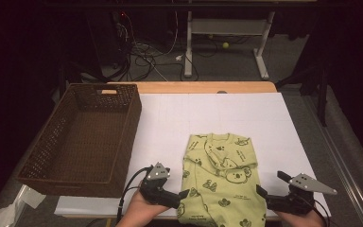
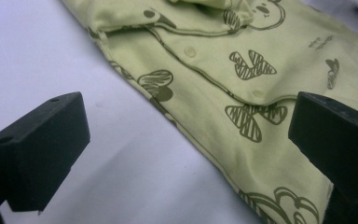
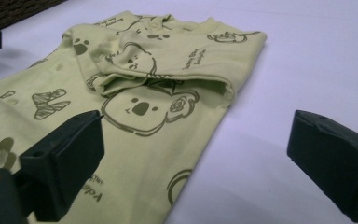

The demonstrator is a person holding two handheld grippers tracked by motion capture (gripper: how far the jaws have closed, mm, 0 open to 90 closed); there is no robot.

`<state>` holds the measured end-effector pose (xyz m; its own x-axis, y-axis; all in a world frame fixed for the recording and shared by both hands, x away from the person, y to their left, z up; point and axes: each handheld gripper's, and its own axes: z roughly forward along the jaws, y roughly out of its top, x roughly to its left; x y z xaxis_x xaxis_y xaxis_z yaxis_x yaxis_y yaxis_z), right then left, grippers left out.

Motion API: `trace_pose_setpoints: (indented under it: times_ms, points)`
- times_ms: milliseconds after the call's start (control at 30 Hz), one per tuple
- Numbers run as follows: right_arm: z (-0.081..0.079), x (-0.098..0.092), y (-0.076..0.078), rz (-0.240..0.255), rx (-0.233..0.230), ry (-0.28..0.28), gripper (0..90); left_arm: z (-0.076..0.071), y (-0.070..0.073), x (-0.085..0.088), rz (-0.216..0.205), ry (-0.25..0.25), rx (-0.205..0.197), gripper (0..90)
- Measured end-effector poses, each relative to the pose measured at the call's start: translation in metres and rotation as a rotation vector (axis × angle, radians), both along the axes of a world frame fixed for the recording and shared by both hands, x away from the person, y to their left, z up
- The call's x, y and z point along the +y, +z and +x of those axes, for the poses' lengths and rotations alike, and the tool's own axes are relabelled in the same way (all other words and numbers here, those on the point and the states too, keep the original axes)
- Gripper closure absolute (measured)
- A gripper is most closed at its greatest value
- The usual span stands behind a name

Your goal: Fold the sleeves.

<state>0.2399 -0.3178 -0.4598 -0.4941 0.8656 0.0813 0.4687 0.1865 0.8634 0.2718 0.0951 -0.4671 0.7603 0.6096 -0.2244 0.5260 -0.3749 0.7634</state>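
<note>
Our count on the table: one garment, one basket, two grippers.

We count one green garment (image 1: 220,182), printed with koalas, lying near the front edge of the white table (image 1: 170,123), and one brown wicker basket (image 1: 47,146) along the table's left edge. We count two grippers at the front edge, the left gripper (image 1: 179,196) at the garment's left side and the right gripper (image 1: 270,185) at its right side, each with two black jaws. Two hands hold them, one apiece.
</note>
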Motion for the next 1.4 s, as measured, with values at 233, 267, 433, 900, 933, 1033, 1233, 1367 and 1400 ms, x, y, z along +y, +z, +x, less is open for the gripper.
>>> trace_pose_setpoints:
  times_ms: [233, 267, 433, 900, 933, 1033, 1233, 1367, 1400]
  points:
    - [0.006, 0.002, 0.002, -0.013, -0.014, -0.024, 0.0, 0.01, 0.001, -0.002, -0.007, 0.008, -0.007, 0.0]
    - [0.007, 0.002, 0.002, -0.019, -0.015, -0.024, 0.0, 0.013, 0.001, -0.002, -0.029, 0.002, -0.002, 0.0]
    - [0.015, 0.0, 0.001, -0.013, -0.016, -0.046, 0.0, 0.019, 0.003, -0.01, -0.035, 0.0, -0.02, 0.0]
    - [0.047, 0.012, 0.006, -0.042, -0.045, -0.039, 0.0, 0.04, 0.002, -0.024, -0.061, 0.027, 0.002, 0.0]
    - [0.05, 0.013, 0.006, -0.04, -0.042, -0.036, 0.0, 0.043, 0.003, -0.027, -0.051, 0.028, -0.003, 0.0]
    - [0.058, 0.016, 0.006, -0.058, -0.039, -0.035, 0.0, 0.052, 0.008, -0.033, -0.029, 0.039, -0.023, 0.0]
    - [0.075, 0.019, 0.008, -0.065, -0.027, -0.029, 0.0, 0.072, 0.014, -0.045, 0.01, 0.035, -0.016, 0.0]
    - [0.089, 0.021, 0.009, -0.073, -0.02, -0.03, 0.0, 0.088, 0.019, -0.049, 0.031, 0.059, -0.012, 0.0]
    - [0.093, 0.021, 0.01, -0.08, -0.019, -0.033, 0.0, 0.091, 0.021, -0.049, 0.03, 0.067, -0.008, 0.0]
